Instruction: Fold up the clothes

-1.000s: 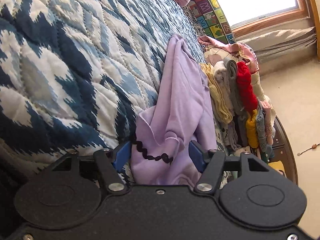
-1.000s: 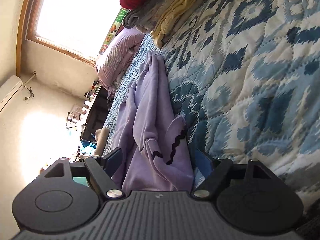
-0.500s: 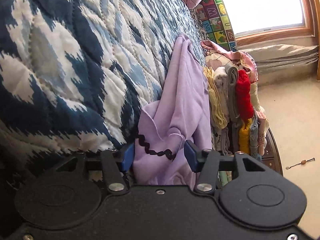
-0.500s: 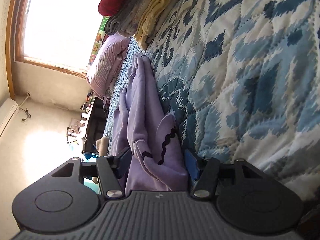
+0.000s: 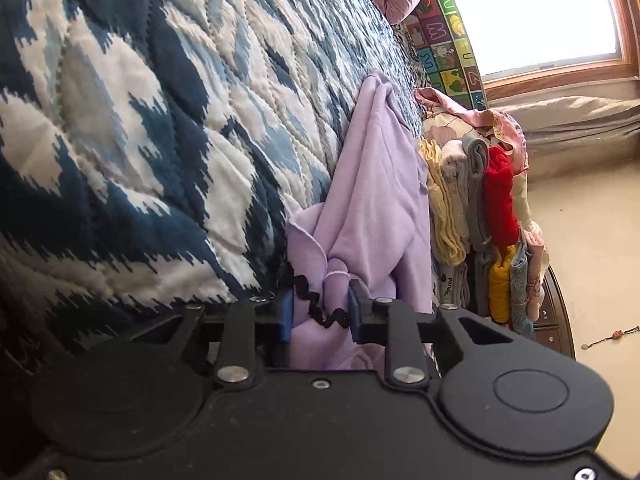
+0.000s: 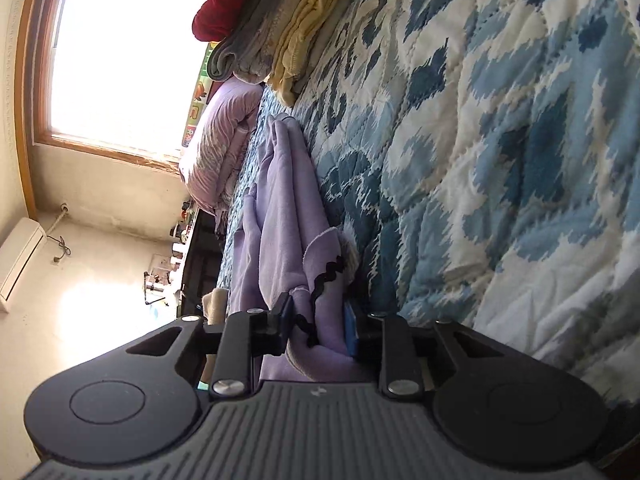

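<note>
**Both claws are closing on the purple top**

The big blue and white quilt (image 5: 168,128) covers the bed; every place here is told from that quilt. The purple top (image 5: 372,208) lies stretched out in a long bunch on the quilt; a second ago both claws stood wide around its near end with cloth loose between them; now the gaps are much smaller. The left gripper (image 5: 320,314) is closing, and its blue pads (image 5: 285,316) press the bunched cloth with the black wavy trim (image 5: 320,308); the right gripper (image 6: 316,326) is closing too, and it pinches a second bit of the same trimmed edge. I think this means the grab is almost done; the top can soon be lifted off the quilt, shaken flat and folded.

There is no box or basket to see; folded clothes sit in a stack (image 5: 476,204) at the quilt's edge, just beside the purple top; yellow, grey and red pieces are in it, and more clothes are under them. A purple pillow (image 6: 224,140) lies at the quilt's far end.
</note>
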`<action>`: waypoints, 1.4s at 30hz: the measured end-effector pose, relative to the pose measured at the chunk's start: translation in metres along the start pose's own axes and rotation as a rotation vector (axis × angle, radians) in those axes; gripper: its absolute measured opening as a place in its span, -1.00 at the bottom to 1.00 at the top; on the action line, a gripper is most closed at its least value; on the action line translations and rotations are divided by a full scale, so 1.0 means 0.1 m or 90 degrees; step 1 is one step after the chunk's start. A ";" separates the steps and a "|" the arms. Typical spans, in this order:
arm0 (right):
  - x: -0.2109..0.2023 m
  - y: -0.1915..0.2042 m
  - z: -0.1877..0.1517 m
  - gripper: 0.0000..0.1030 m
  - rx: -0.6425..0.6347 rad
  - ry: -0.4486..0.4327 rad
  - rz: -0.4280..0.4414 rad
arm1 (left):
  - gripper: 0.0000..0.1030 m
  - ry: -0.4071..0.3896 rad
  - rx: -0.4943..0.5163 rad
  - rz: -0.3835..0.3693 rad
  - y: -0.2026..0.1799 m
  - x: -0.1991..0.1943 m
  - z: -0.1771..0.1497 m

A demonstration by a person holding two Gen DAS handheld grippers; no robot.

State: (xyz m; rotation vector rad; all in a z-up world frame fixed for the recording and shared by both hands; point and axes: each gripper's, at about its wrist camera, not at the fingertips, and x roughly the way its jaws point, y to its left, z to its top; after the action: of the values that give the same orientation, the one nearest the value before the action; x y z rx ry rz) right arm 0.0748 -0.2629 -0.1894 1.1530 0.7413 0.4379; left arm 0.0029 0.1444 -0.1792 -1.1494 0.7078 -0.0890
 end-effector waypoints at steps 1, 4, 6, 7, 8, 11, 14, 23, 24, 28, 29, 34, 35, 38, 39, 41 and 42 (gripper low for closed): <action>-0.02 0.05 0.00 -0.54 -0.014 -0.001 0.008 | -0.62 -0.002 0.001 0.002 -0.01 -0.01 0.00; 0.10 0.05 0.00 -0.58 -0.076 0.014 -0.047 | -0.48 0.006 -0.018 0.029 0.10 0.12 0.01; 0.16 0.03 0.03 -0.58 -0.094 0.036 -0.070 | -0.41 0.032 -0.036 0.018 0.09 0.11 0.08; 0.14 0.10 0.06 -0.43 -0.107 0.048 -0.073 | -0.12 0.046 -0.043 0.011 0.07 0.09 0.12; 0.12 0.17 0.09 -0.25 -0.119 0.060 -0.077 | 0.09 0.051 -0.044 0.008 0.04 0.04 0.14; -0.12 0.35 0.12 0.07 -0.166 0.036 -0.065 | 0.20 0.057 -0.008 0.001 -0.13 -0.16 0.24; -0.27 0.57 0.13 0.09 -0.269 0.042 -0.084 | 0.21 0.080 0.143 0.022 -0.48 -0.32 0.33; -0.34 1.18 -0.49 0.20 -0.882 0.141 -0.224 | 0.33 0.055 1.004 0.169 -1.09 -0.53 -0.45; -0.35 1.18 -0.59 0.20 -0.940 0.147 -0.234 | 0.34 0.054 1.062 0.176 -1.05 -0.52 -0.55; -0.36 1.06 -0.91 0.21 -1.101 0.181 -0.285 | 0.34 0.063 1.197 0.206 -0.85 -0.35 -0.72; -0.35 1.03 -0.95 0.21 -1.122 0.187 -0.293 | 0.34 0.060 1.243 0.224 -0.80 -0.33 -0.76; -0.23 0.82 -1.14 0.21 -1.270 0.195 -0.342 | 0.34 0.066 1.468 0.270 -0.46 -0.20 -0.98; -0.20 0.79 -1.17 0.22 -1.289 0.192 -0.340 | 0.34 0.064 1.509 0.273 -0.39 -0.17 -1.02; -0.11 0.70 -1.27 0.42 -1.369 0.152 -0.337 | 0.35 0.056 1.593 0.280 -0.22 -0.05 -1.09; -0.08 0.66 -1.30 0.49 -1.393 0.137 -0.340 | 0.35 0.049 1.604 0.273 -0.19 -0.02 -1.09; -0.03 0.61 -1.37 0.50 -1.430 0.122 -0.339 | 0.35 0.024 1.618 0.259 -0.16 0.03 -1.10; -0.02 0.60 -1.39 0.50 -1.444 0.117 -0.336 | 0.36 0.001 1.618 0.252 -0.17 0.04 -1.10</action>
State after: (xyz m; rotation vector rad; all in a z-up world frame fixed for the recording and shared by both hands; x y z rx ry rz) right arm -0.0241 -0.1511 -0.1621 -1.1872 0.2549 0.5701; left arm -0.0503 0.0477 -0.1907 1.4070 0.2912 -0.4567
